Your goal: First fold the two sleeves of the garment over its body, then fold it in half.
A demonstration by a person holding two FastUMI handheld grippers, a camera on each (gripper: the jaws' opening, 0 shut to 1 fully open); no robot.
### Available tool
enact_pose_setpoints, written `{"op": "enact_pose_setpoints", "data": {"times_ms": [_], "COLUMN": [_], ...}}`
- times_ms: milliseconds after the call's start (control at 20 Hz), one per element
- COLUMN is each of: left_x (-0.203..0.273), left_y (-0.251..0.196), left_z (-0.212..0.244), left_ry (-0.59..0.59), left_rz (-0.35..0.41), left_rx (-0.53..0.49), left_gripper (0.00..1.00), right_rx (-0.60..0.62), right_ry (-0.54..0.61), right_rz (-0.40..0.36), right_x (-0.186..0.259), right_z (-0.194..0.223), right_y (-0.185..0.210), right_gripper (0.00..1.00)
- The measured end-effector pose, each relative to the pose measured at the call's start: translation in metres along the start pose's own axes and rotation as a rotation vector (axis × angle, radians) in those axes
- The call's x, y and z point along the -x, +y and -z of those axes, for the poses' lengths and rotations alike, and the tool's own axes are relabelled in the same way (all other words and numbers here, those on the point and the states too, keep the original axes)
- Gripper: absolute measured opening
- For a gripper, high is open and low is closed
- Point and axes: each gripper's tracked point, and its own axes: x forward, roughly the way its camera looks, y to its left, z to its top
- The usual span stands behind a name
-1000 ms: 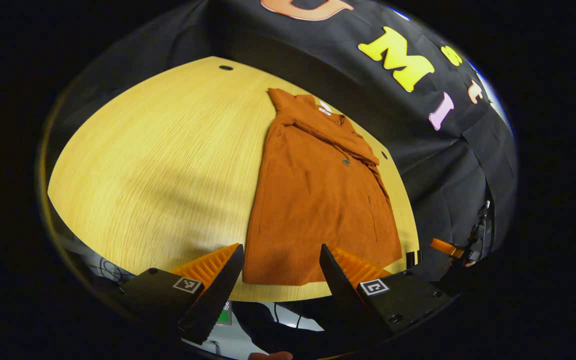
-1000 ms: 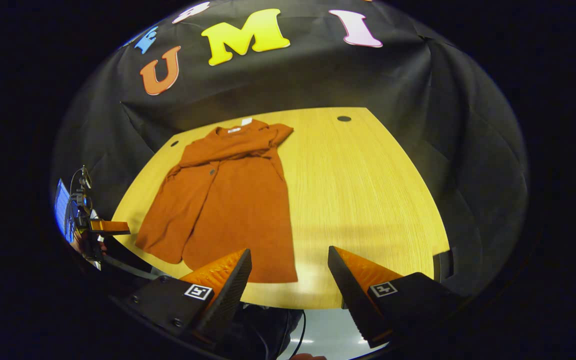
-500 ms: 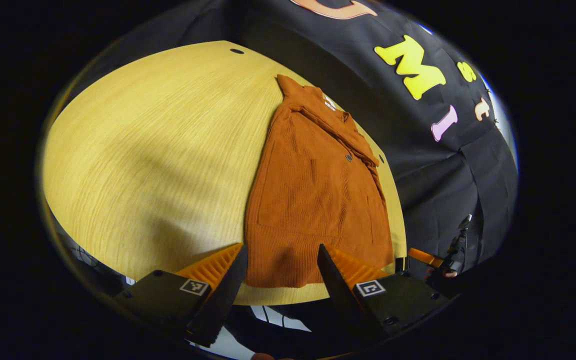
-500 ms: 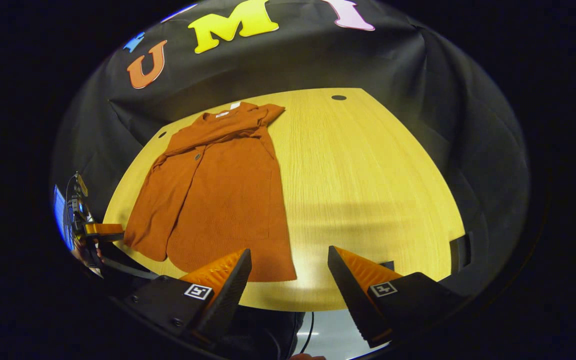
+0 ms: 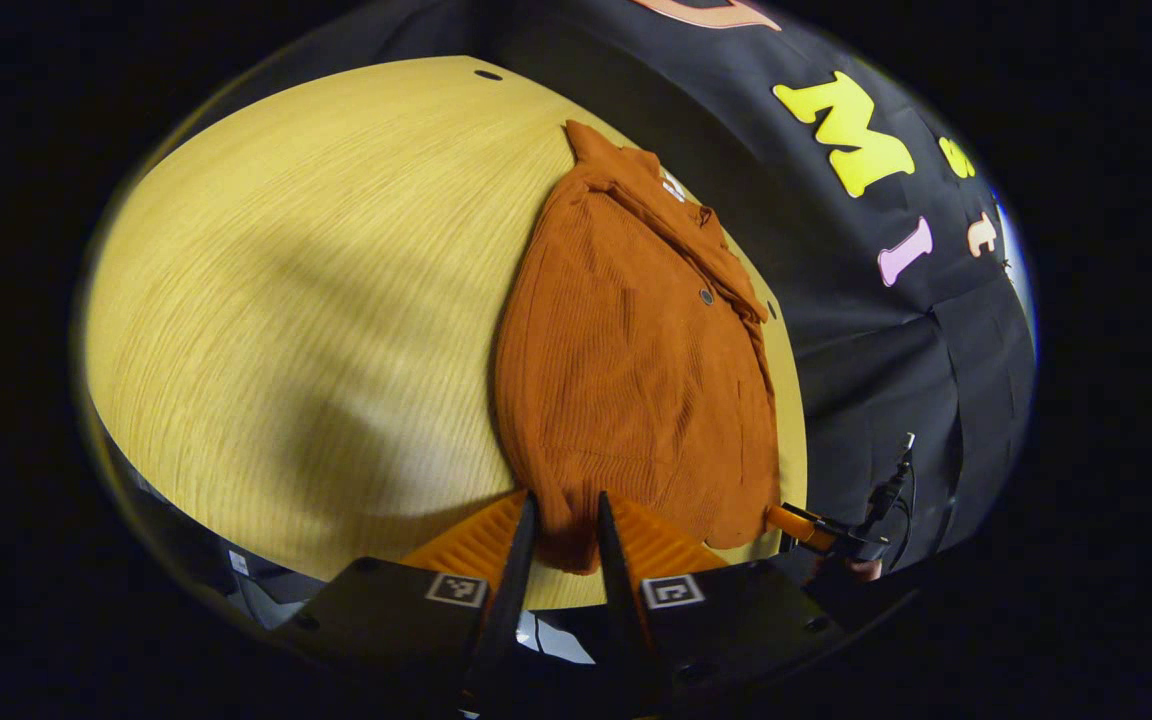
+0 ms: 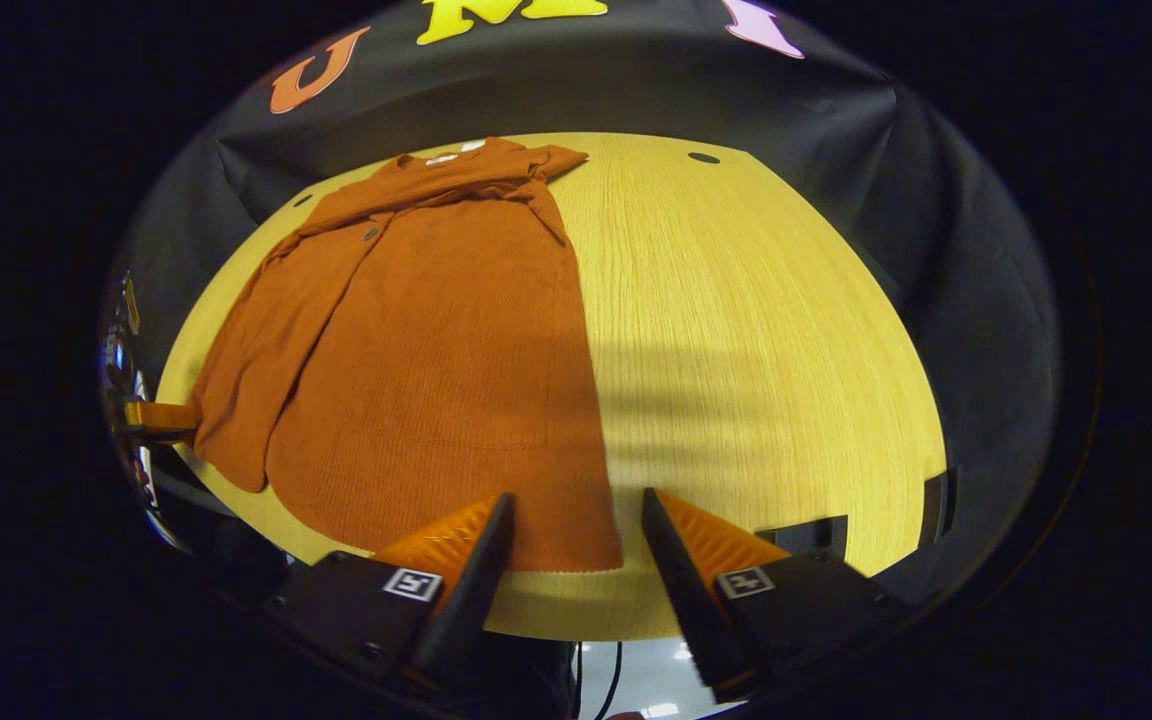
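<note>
A rust-orange knitted garment [image 5: 636,360] lies flat on the yellow wooden table [image 5: 286,300], collar toward the far wall, with both sleeves lying across its upper body. My left gripper [image 5: 564,497] is shut on the hem's near left corner, and fabric fills the narrow gap between its fingers. In the right gripper view the garment [image 6: 436,350] spreads over the table's left half [image 6: 736,330]. My right gripper [image 6: 577,495] is open, its fingers astride the hem's right corner. The right gripper's finger [image 5: 798,524] shows by the far hem corner. The left gripper [image 6: 151,415] sits at the garment's left corner.
The table's front edge runs just under both grippers. Small round cable holes [image 5: 487,75] [image 6: 703,157] mark the far corners. Black cloth walls close the back and sides. Cables and equipment [image 5: 886,490] stand off the table's side.
Both grippers have moved forward and down onto the hem. The left gripper's fingers have gone from wide open to shut on the hem corner. The right gripper's fingers have narrowed slightly.
</note>
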Motion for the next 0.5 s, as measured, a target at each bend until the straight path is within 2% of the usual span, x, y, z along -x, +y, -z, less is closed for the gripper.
{"op": "enact_pose_setpoints", "data": {"times_ms": [50,100,200,300,400,500], "left_x": [-0.003,-0.004,-0.004,0.0,0.009,0.024], "left_y": [0.0,0.0,-0.003,0.0,0.001,0.003], "left_z": [0.001,0.003,0.004,0.008,0.015,0.019], "left_ry": [0.006,0.008,0.01,0.019,0.034,0.037], "left_rz": [-0.019,-0.03,-0.05,-0.07,-0.076,-0.061], "left_rx": [-0.017,-0.038,-0.066,-0.075,-0.075,-0.065], "left_gripper": [0.33,0.24,0.15,0.08,0.05,0.04], "right_rx": [0.002,-0.001,-0.008,-0.052,-0.106,-0.16], "right_ry": [0.002,0.004,0.011,0.024,0.03,0.028], "right_rz": [-0.003,-0.022,-0.023,-0.06,-0.103,-0.139], "right_x": [0.0,-0.003,-0.001,0.004,0.013,0.029], "right_z": [-0.001,-0.002,-0.002,-0.001,-0.002,-0.007], "right_y": [0.006,0.014,0.019,0.024,0.027,0.027], "right_gripper": [0.75,0.54,0.12,0.1,0.01,0.01]}}
